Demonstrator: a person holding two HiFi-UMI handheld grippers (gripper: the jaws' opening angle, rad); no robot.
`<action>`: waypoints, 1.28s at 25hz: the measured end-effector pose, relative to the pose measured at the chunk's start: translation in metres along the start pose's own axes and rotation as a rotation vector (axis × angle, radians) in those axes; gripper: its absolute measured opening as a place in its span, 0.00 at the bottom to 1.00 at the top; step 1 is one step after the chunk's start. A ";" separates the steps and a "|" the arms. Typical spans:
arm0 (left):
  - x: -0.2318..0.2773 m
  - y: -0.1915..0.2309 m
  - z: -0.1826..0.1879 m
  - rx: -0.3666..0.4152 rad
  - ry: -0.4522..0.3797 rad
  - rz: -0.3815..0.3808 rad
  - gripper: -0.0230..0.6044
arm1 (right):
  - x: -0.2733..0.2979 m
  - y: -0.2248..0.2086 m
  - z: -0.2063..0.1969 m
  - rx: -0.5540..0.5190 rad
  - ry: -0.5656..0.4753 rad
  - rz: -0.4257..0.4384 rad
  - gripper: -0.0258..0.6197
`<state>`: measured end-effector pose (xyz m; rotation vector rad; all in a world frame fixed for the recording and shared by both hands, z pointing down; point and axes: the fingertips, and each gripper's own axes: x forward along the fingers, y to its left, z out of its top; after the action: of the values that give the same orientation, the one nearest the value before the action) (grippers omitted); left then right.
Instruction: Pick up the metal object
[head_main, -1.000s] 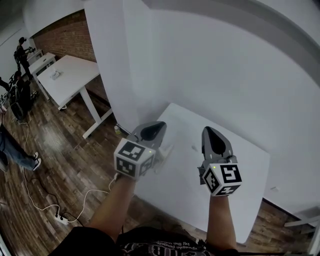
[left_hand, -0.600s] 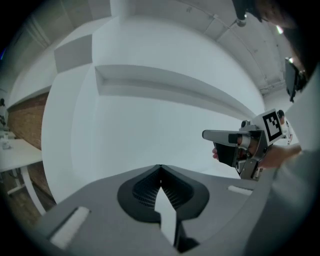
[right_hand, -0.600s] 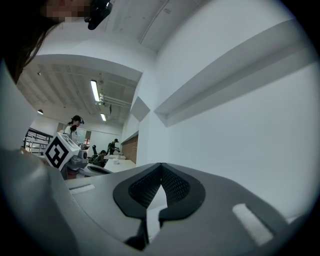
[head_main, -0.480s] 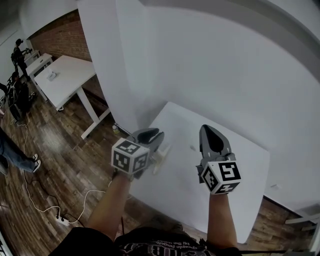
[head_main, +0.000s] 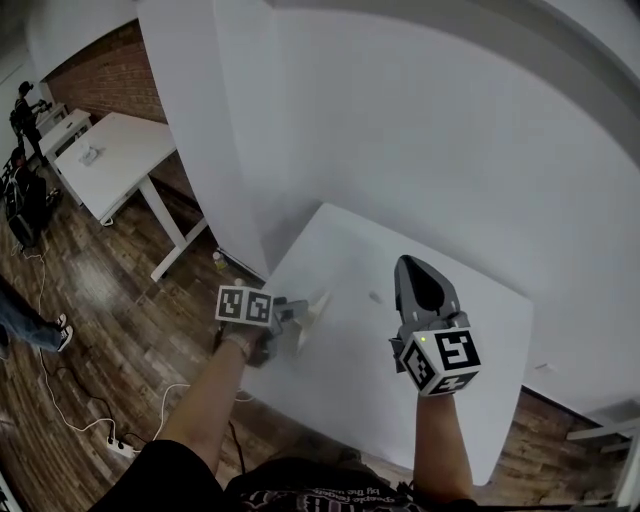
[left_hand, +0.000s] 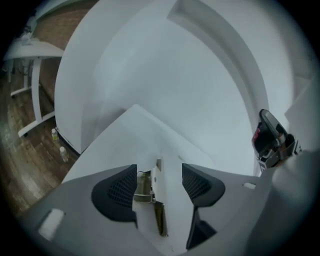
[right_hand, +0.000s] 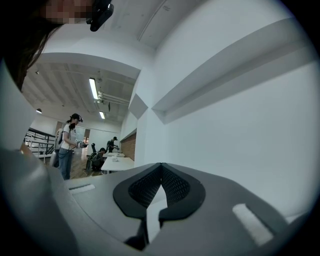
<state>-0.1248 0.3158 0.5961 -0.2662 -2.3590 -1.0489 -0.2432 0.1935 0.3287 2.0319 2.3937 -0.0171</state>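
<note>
Having just lowered my left gripper (left_hand: 160, 186) to the table (head_main: 450, 290) edge, I am spreading its jaws around the metal object (left_hand: 145, 192) lying there (pads not gripping yet), readying the pick, while my right gripper (right_hand: 161, 175) is hanging pressed shut.

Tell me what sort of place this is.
Probably an open office or lab workspace: white desks on a wooden floor, a brick wall, and other people working in the background.
</note>
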 end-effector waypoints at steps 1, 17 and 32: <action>0.003 0.007 -0.004 -0.011 0.017 0.003 0.47 | -0.001 -0.002 0.000 -0.001 0.000 -0.003 0.06; 0.025 0.001 -0.021 -0.062 0.078 -0.096 0.09 | -0.004 -0.018 -0.007 -0.011 0.023 -0.043 0.06; -0.061 -0.107 0.068 0.062 -0.222 -0.190 0.04 | -0.003 -0.010 0.001 -0.011 -0.002 -0.015 0.06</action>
<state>-0.1416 0.2953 0.4574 -0.1433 -2.6544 -1.0791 -0.2530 0.1893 0.3280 2.0084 2.4027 -0.0064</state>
